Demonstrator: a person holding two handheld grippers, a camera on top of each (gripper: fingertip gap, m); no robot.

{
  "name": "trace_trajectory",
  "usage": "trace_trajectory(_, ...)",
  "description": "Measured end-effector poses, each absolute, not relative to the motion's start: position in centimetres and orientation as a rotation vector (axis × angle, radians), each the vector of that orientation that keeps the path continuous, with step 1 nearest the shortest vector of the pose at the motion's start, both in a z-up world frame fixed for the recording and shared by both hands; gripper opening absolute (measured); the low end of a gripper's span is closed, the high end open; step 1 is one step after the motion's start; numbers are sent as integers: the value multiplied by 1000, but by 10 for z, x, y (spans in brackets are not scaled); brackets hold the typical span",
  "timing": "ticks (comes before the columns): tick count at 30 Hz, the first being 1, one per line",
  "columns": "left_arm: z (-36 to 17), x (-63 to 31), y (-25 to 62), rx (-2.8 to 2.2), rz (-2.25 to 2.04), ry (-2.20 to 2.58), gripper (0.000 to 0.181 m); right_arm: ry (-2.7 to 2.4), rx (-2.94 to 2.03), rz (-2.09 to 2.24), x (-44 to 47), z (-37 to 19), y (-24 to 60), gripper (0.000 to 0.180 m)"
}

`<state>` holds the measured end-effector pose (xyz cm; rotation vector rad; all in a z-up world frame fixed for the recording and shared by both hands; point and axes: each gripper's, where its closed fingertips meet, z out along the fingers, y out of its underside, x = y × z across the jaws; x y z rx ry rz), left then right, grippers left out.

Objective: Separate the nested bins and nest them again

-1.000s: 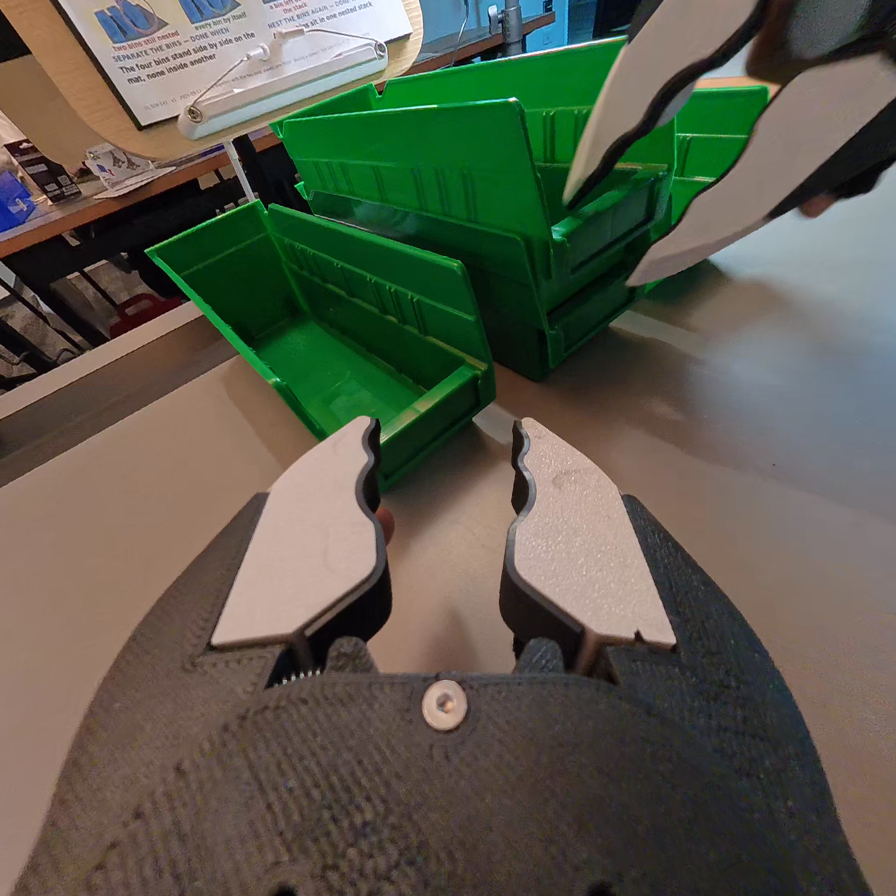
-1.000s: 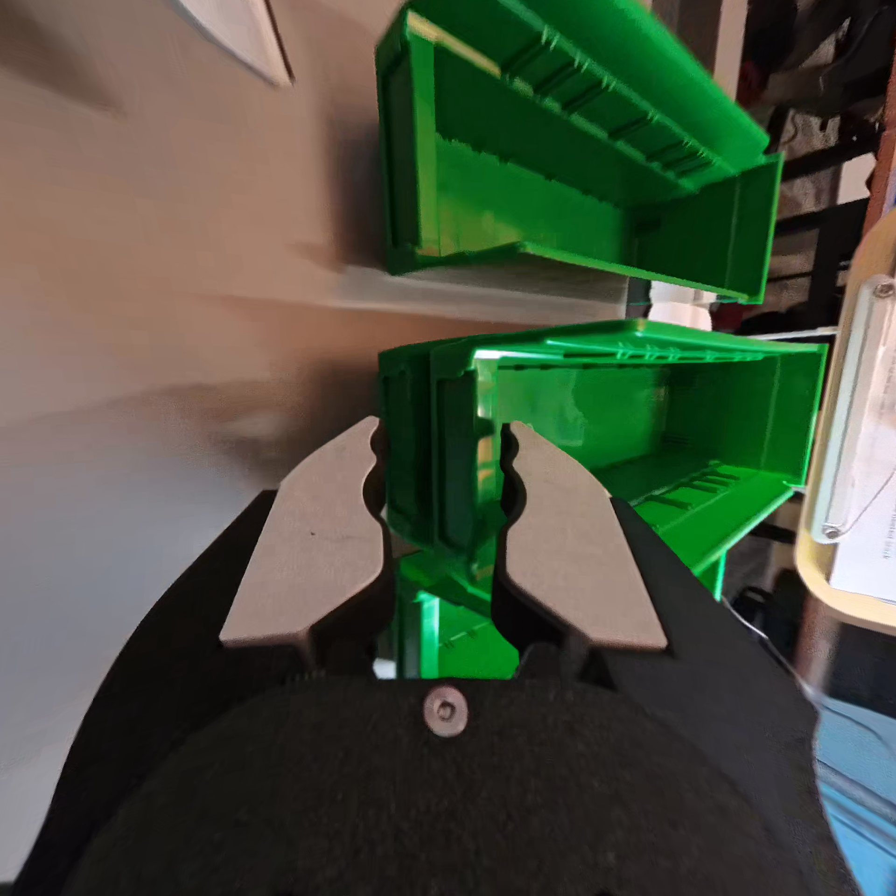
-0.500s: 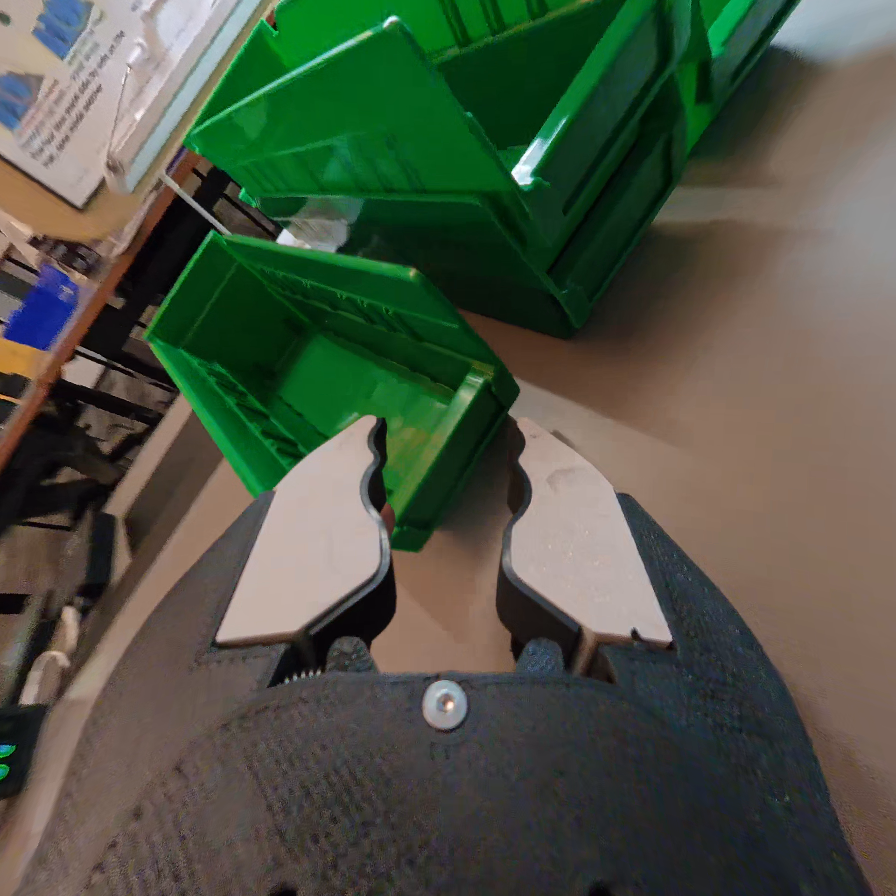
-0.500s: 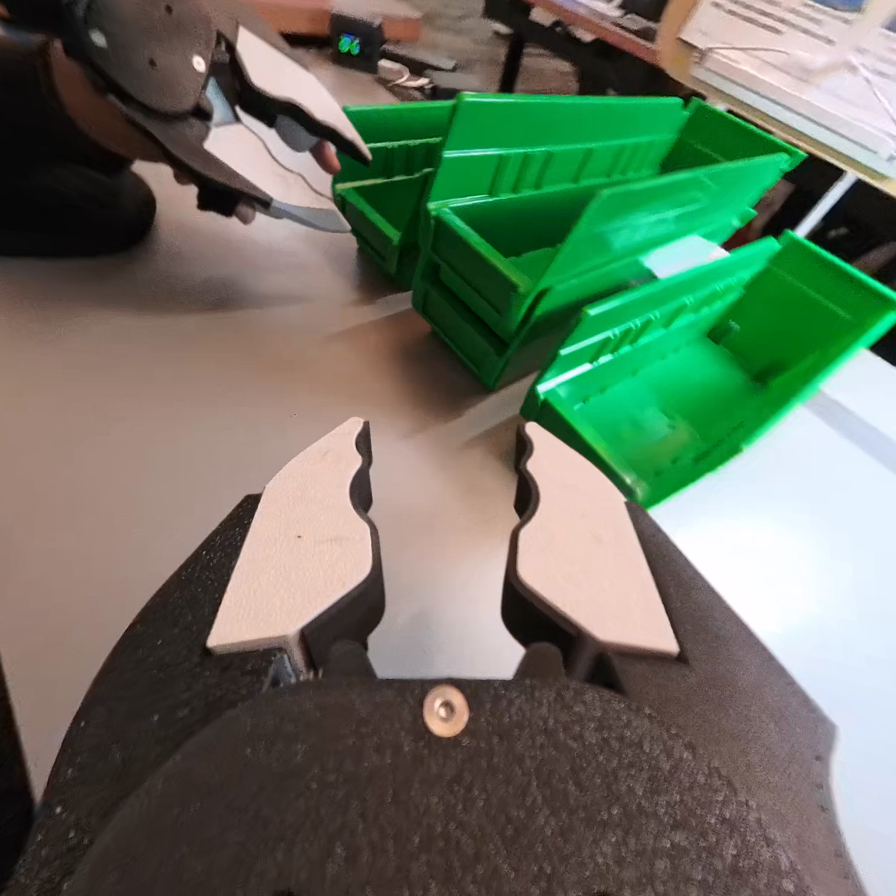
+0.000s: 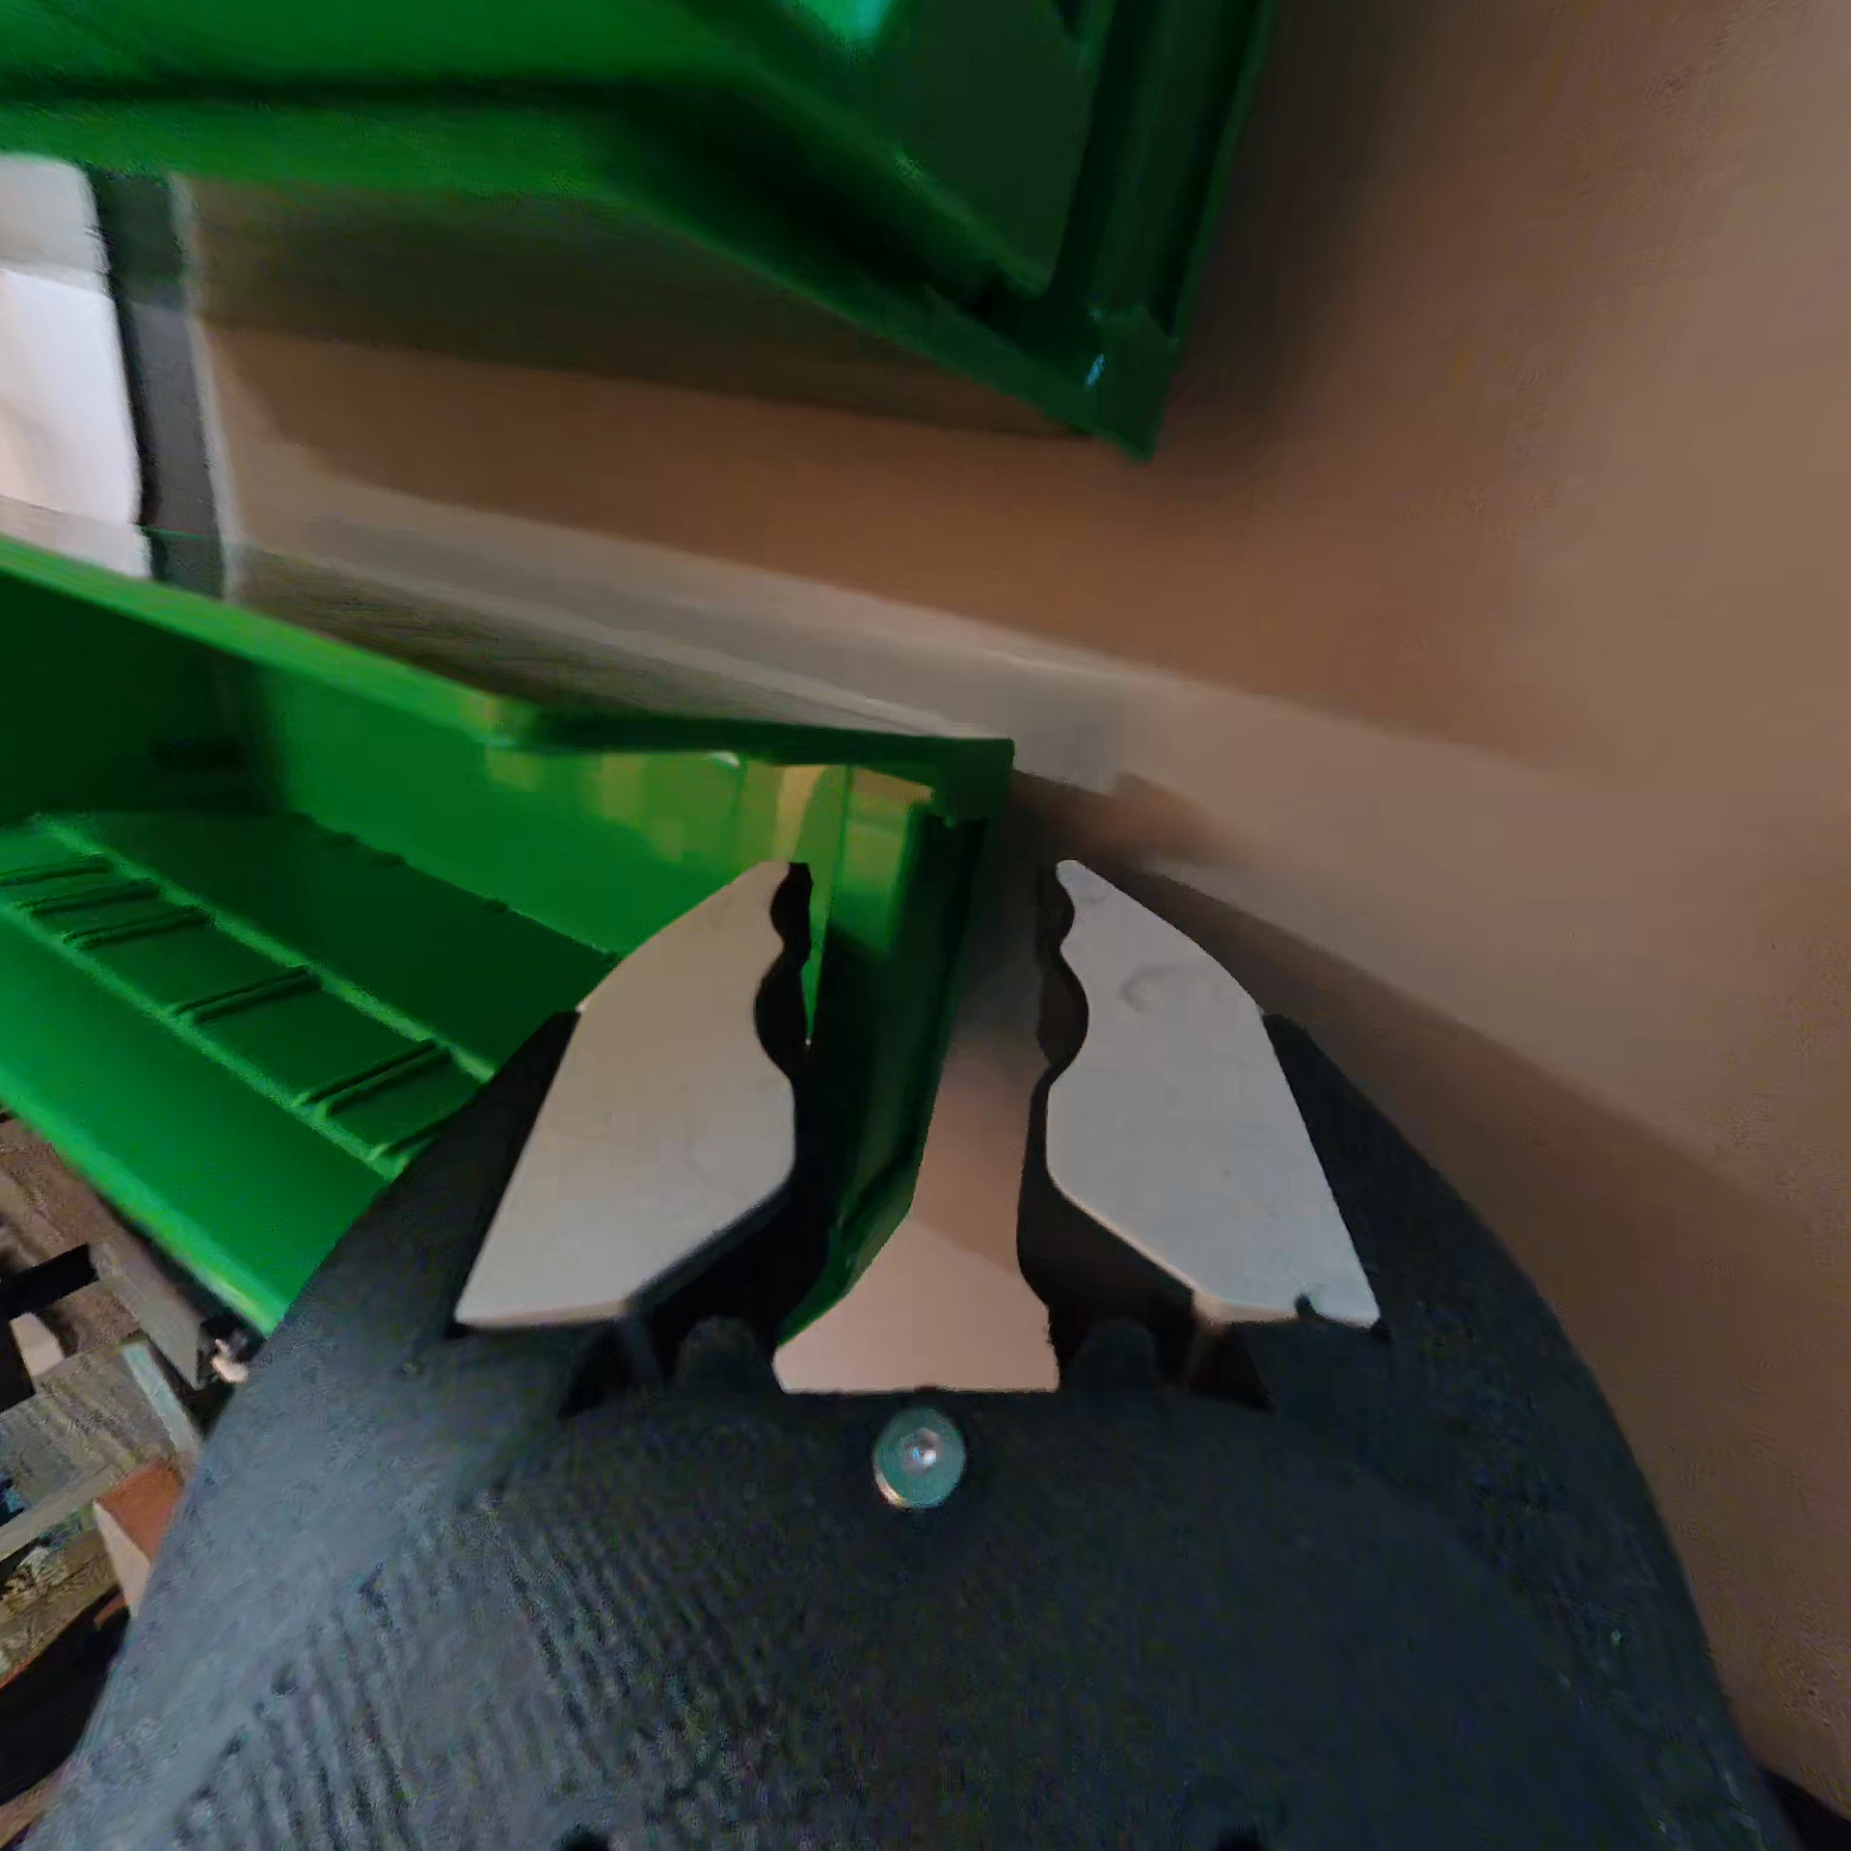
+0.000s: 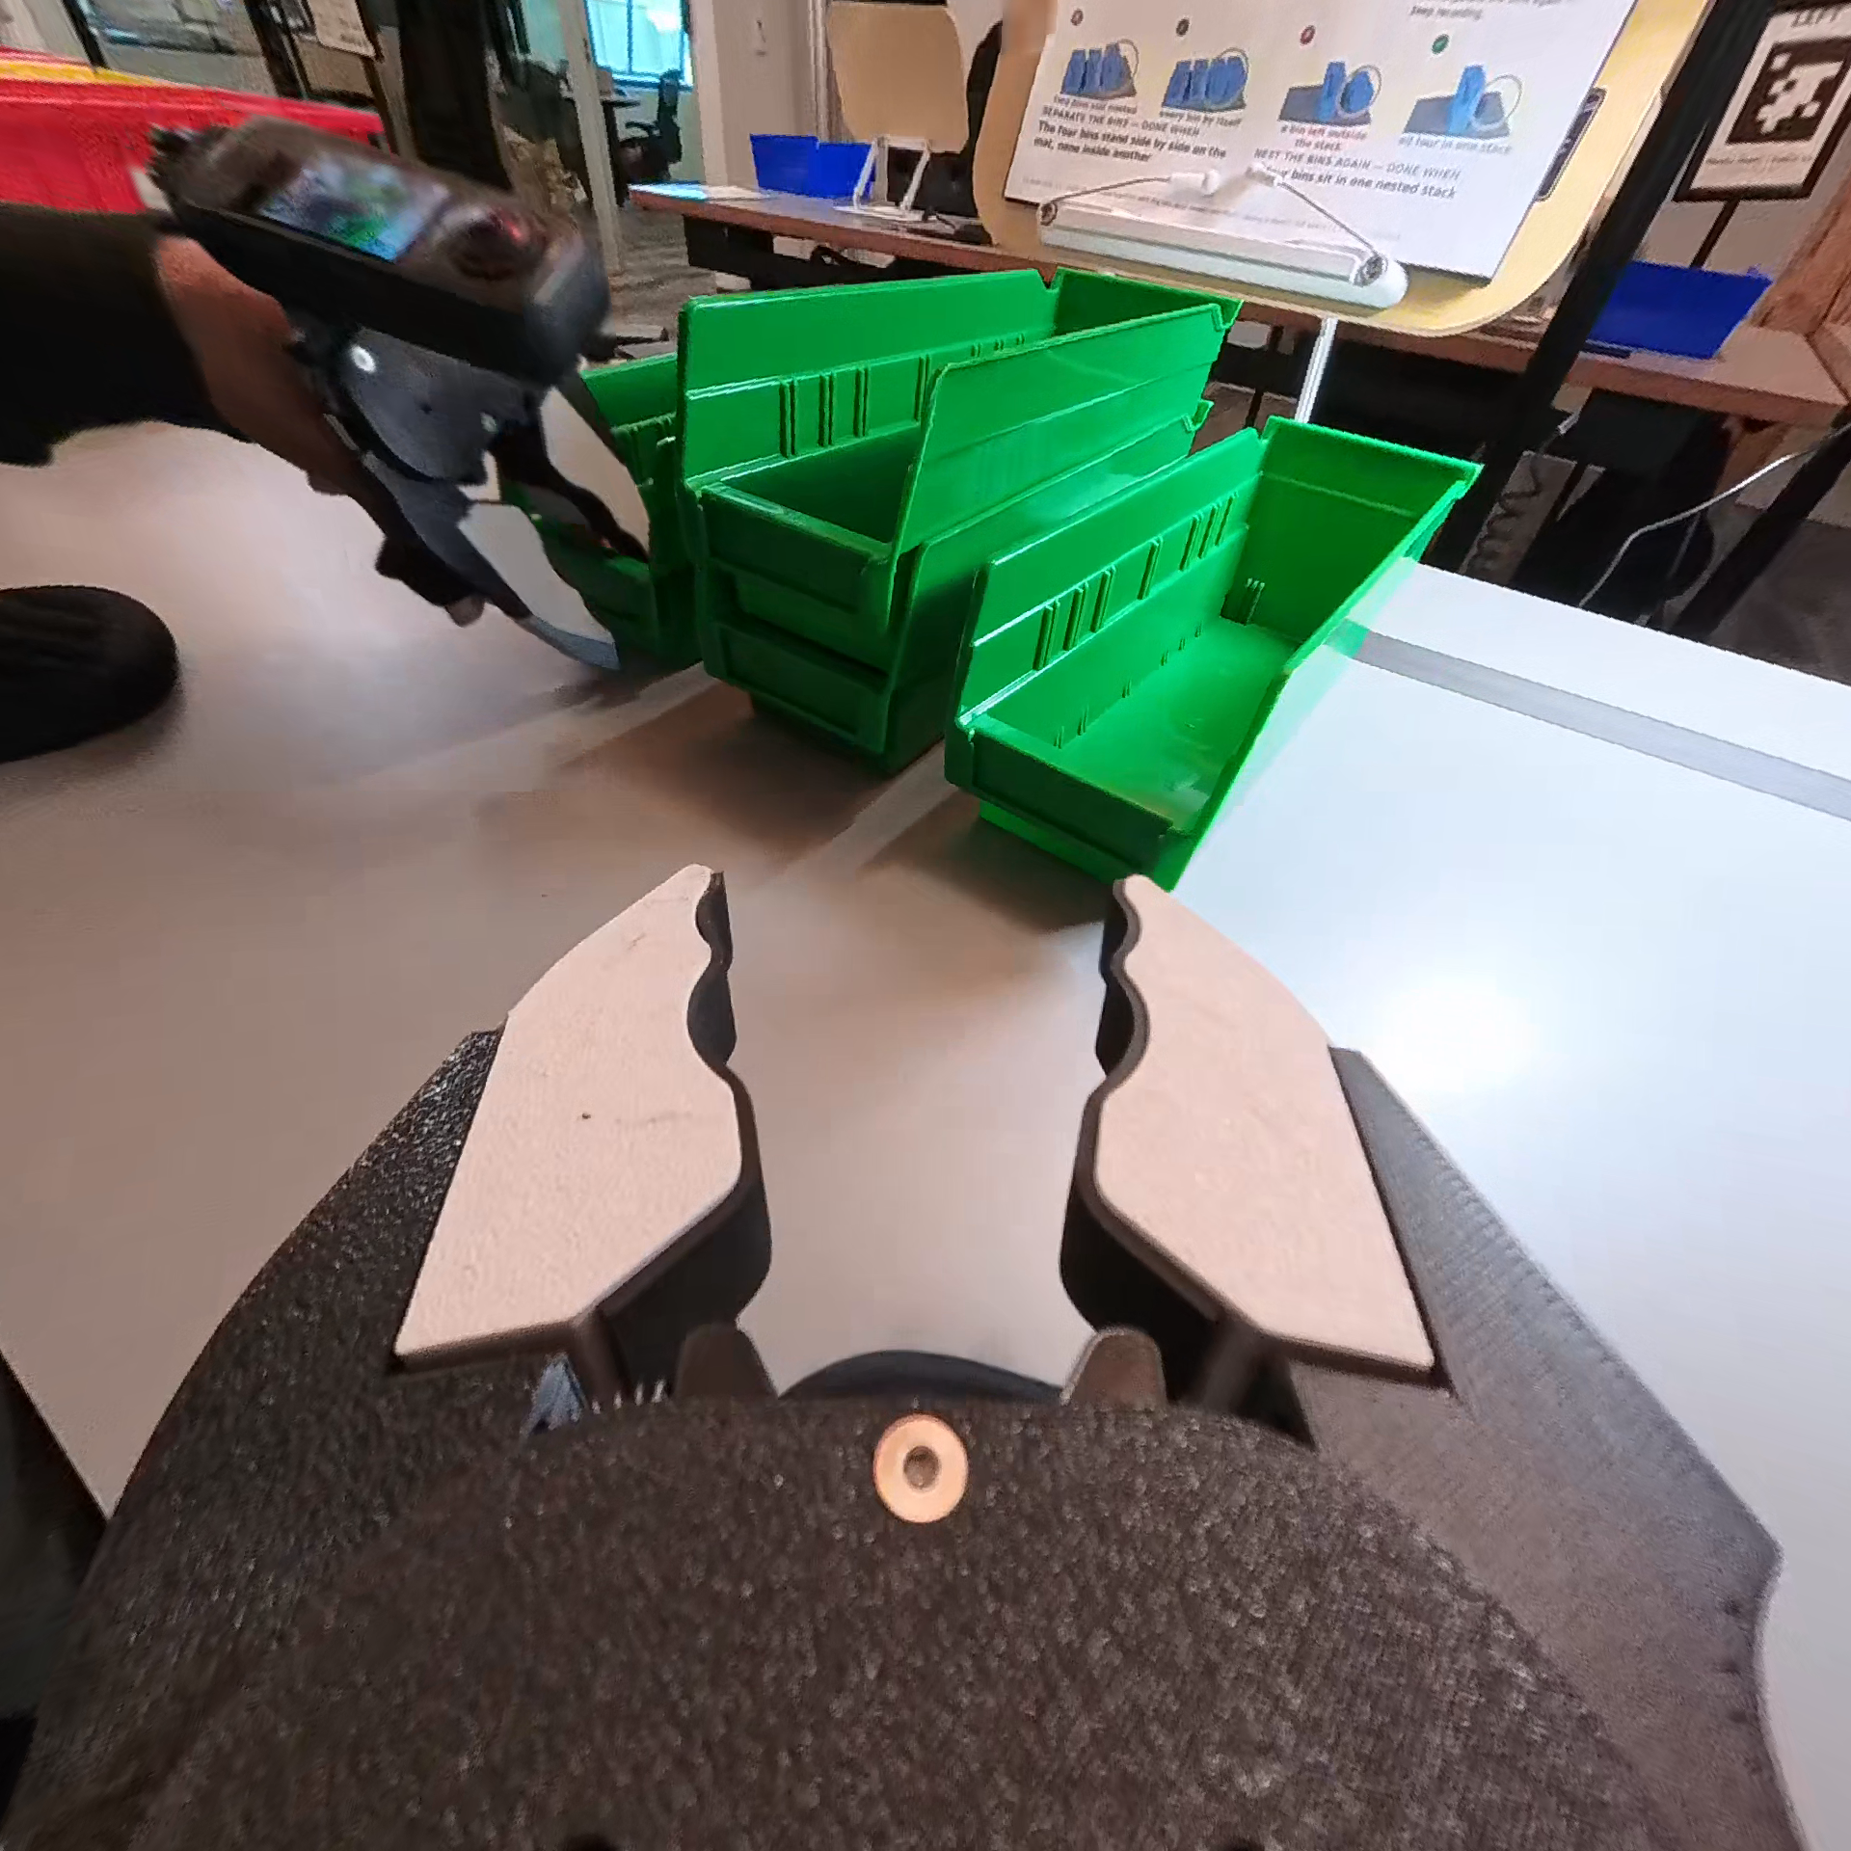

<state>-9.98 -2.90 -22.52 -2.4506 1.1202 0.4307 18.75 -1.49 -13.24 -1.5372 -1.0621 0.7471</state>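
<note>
Jaws of my left claw (image 5: 921,881) straddle the near end wall of the far-left green bin (image 5: 300,962), not yet clamped; my right claw (image 6: 916,891) hangs open, near the nested pair (image 6: 851,561) and right-hand bin (image 6: 1182,681).

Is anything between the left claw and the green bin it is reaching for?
Nothing visible. The left claw is open, already straddling the front wall of the single bin, with one finger inside and one outside.
</note>
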Motion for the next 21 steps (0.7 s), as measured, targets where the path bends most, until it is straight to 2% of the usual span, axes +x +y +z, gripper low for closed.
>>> trace_trajectory(1,-229,-104,-27,-2448,472,1134,42,-1066,-1532,752,186,-132,-15,71)
trace_trajectory(2,-230,-108,-24,-2423,527,1153,32,-1066,-1524,747,186,-131,-15,71)
trace_trajectory(8,-213,-107,-28,-2346,551,1174,30,-1047,-1497,740,191,-128,-13,70)
trace_trajectory(16,-102,-108,-31,-2171,691,1069,28,-1052,-1473,753,187,-124,-16,69)
trace_trajectory(21,-37,-61,-23,-2053,678,1131,29,-1065,-1453,747,184,-121,-19,69)
